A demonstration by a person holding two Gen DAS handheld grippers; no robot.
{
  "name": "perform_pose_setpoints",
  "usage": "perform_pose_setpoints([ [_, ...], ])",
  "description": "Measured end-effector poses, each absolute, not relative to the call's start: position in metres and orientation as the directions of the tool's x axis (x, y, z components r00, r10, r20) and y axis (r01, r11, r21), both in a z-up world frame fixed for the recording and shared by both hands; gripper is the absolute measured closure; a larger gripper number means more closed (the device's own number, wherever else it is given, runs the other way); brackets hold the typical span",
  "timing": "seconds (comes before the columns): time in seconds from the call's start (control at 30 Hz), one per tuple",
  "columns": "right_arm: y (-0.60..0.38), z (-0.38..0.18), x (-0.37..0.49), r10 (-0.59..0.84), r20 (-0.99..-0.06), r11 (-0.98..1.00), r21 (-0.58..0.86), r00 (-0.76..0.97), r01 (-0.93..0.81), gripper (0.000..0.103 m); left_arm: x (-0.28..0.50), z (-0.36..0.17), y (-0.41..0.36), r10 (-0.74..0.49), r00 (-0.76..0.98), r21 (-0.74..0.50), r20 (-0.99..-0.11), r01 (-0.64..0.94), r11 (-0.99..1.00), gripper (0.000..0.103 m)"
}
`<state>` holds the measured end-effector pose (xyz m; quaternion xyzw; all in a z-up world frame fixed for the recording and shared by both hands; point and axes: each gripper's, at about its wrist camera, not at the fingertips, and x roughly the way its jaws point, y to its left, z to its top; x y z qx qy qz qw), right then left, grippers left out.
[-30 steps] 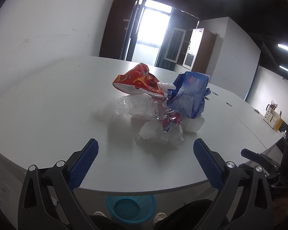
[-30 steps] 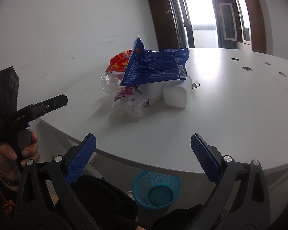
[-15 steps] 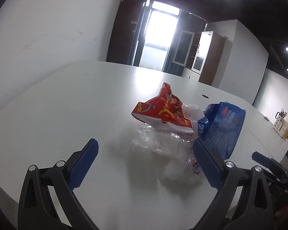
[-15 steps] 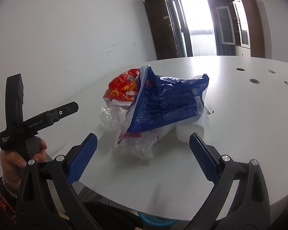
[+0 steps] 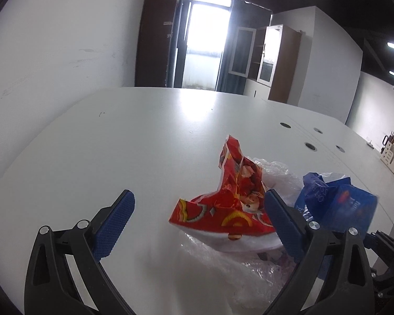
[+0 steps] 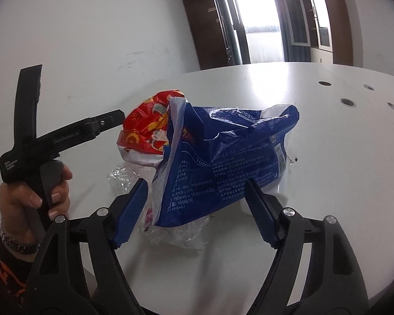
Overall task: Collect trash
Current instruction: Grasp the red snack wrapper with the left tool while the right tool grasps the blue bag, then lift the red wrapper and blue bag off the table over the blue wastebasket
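A pile of trash lies on the white table (image 5: pixel 118 144): a red snack bag (image 5: pixel 231 204), a blue tissue wrapper (image 6: pixel 223 165) and clear crumpled plastic (image 5: pixel 236 270). My left gripper (image 5: pixel 199 223) is open with the red bag's left corner between its pads, not clamped. My right gripper (image 6: pixel 197 207) is open with the lower edge of the blue wrapper between its fingers. The red bag (image 6: pixel 147 131) sits behind the blue wrapper in the right wrist view. The left gripper's body (image 6: pixel 52 141) shows there, held by a hand.
The table (image 6: pixel 341 157) has several round cable holes (image 5: pixel 310 145) at the right. A desk organiser (image 5: pixel 392 155) stands at the far right edge. Cabinets and a bright door stand behind the table.
Both grippers have moved forward over the table edge and closed in on the pile. The blue basket under the table has left both views.
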<state>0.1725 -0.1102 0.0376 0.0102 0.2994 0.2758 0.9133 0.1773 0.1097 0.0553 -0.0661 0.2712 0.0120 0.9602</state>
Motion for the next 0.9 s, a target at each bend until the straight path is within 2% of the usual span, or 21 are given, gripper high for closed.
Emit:
perform_pose_setpoints([
  [0.03, -0.109, 0.038, 0.175, 0.512, -0.544, 0.847, 0.188, 0.665, -0.498, 0.043, 0.182, 0.054, 0.107, -0.022, 0.849, -0.115, -0.528, -0.046, 0.992, 0.007],
  [0.1, -0.109, 0.038, 0.179, 0.514, -0.546, 0.846, 0.198, 0.661, -0.494, 0.058, 0.191, 0.052, 0.104, -0.044, 0.838, -0.108, -0.544, -0.018, 0.994, 0.008],
  [0.13, -0.11, 0.038, 0.181, 0.515, -0.549, 0.846, 0.201, 0.658, -0.494, 0.062, 0.197, 0.05, 0.103, -0.054, 0.831, -0.106, -0.553, -0.006, 0.994, 0.014],
  [0.17, -0.11, 0.038, 0.182, 0.52, -0.55, 0.843, 0.205, 0.654, -0.497, 0.071, 0.201, 0.049, 0.102, -0.06, 0.825, -0.104, -0.561, 0.001, 0.995, 0.018],
  [0.2, -0.111, 0.038, 0.183, 0.523, -0.55, 0.841, 0.208, 0.651, -0.499, 0.079, 0.204, 0.046, 0.1, -0.054, 0.818, -0.096, -0.573, -0.002, 0.995, 0.033],
  [0.23, -0.11, 0.039, 0.183, 0.525, -0.551, 0.839, 0.208, 0.648, -0.503, 0.082, 0.208, 0.043, 0.1, -0.04, 0.809, -0.087, -0.587, -0.014, 0.996, 0.059],
  [0.3, -0.109, 0.039, 0.18, 0.531, -0.543, 0.834, 0.199, 0.65, -0.515, 0.094, 0.21, 0.039, 0.1, -0.054, 0.799, -0.099, -0.599, -0.008, 0.995, 0.074],
  [0.33, -0.11, 0.04, 0.178, 0.529, -0.536, 0.835, 0.192, 0.658, -0.515, 0.095, 0.209, 0.039, 0.1, -0.067, 0.804, -0.108, -0.591, 0.003, 0.994, 0.081],
  [0.43, -0.112, 0.044, 0.175, 0.532, -0.509, 0.833, 0.174, 0.677, -0.525, 0.098, 0.197, 0.044, 0.1, -0.04, 0.836, -0.102, -0.547, -0.018, 0.995, 0.092],
  [0.53, -0.119, 0.05, 0.17, 0.524, -0.478, 0.84, 0.151, 0.705, -0.522, 0.1, 0.183, 0.059, 0.103, -0.005, 0.87, -0.106, -0.493, -0.054, 0.993, 0.096],
  [0.7, -0.136, 0.062, 0.158, 0.526, -0.436, 0.841, 0.142, 0.73, -0.522, 0.101, 0.145, 0.086, 0.108, 0.019, 0.911, -0.136, -0.411, -0.082, 0.987, 0.097],
  [0.9, -0.154, 0.074, 0.131, 0.545, -0.397, 0.829, 0.123, 0.739, -0.545, 0.101, 0.093, 0.102, 0.098, 0.012, 0.926, -0.17, -0.377, -0.082, 0.982, 0.098],
])
